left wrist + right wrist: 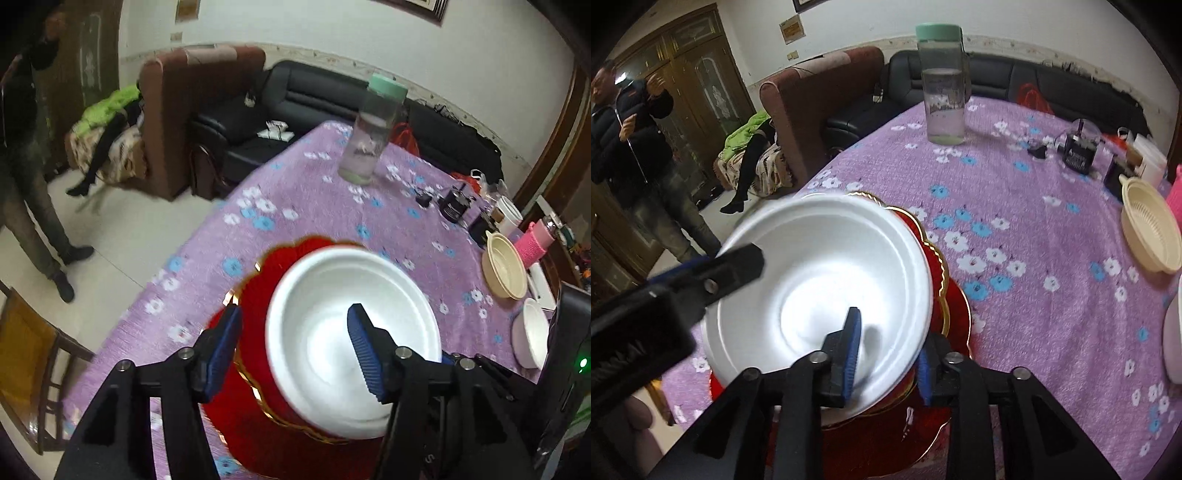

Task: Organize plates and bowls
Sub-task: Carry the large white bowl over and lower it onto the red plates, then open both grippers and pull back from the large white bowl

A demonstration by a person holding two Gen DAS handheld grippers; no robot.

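The right gripper (886, 354) straddles the near rim of the white bowl (827, 266), jaws apart. The left gripper (295, 350) straddles its other rim, jaws wide. The bowl sits on red plates (945, 302). Beyond stands a water bottle (943, 85).

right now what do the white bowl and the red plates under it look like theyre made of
White bowl: looks like foam or thin moulded plastic; matte, evenly white, with a thick soft-edged rim and no glaze shine. Could be melamine; the look leaves it open.

Red plates: probably lacquered plastic or melamine; glossy deep red with a shiny gold scalloped edge. Glazed ceramic cannot be ruled out.
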